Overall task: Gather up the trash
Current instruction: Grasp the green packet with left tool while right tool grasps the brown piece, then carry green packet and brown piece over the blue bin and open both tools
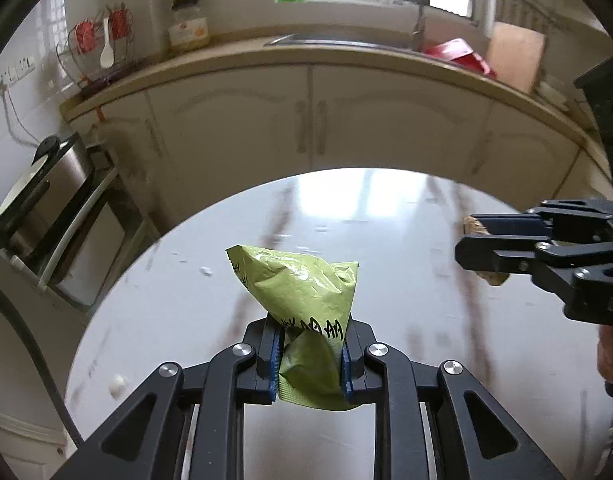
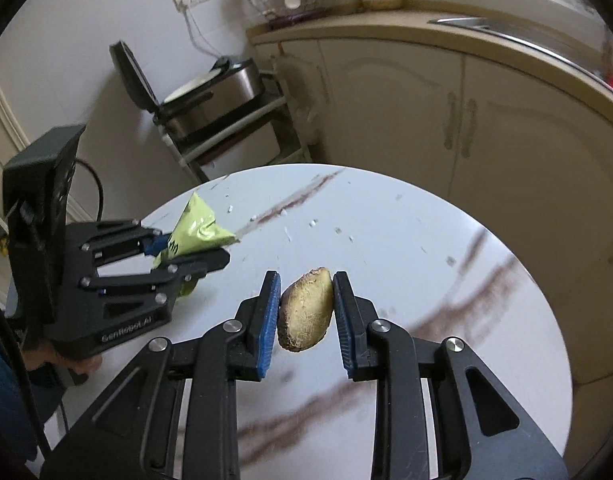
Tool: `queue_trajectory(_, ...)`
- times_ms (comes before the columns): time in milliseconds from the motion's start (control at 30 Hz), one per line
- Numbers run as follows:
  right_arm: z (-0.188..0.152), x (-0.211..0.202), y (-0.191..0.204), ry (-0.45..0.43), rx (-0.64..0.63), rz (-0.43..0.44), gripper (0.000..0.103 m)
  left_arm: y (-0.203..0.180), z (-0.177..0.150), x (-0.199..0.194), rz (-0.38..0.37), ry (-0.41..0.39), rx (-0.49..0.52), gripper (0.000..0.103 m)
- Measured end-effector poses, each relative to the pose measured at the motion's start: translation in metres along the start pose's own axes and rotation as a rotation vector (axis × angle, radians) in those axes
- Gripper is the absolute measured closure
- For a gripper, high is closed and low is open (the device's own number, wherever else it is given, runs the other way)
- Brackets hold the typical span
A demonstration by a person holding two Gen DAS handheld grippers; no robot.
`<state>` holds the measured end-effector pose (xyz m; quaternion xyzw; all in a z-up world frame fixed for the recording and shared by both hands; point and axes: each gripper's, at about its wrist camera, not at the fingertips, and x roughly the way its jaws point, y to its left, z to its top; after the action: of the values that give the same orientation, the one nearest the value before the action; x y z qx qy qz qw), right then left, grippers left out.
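We see the crumpled green wrapper low at centre of the left view, pinched between the left gripper pads above the round white table. The right gripper clamps a brown pit, centre frame.

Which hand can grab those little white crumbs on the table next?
Neither yet. The left gripper is shut on the green wrapper, and the right gripper on the brown pit. Probably the right afterwards: crumbs lie ahead of it.
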<state>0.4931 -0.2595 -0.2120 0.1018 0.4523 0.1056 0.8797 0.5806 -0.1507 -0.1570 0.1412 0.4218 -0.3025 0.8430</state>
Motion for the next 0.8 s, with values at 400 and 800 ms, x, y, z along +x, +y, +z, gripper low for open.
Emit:
queue_trajectory(400,-0.094,-0.132,-0.059,-0.11,0.109,-0.051,0.078,-0.146,-0.032,-0.091,-0.075,-0.114,0.023,0.085)
queue_trajectory(800,-0.21,-0.242,-0.166,-0.182,0.311,-0.134,0.078,-0.283,-0.058,-0.102,-0.228,-0.11,0.091,0.084)
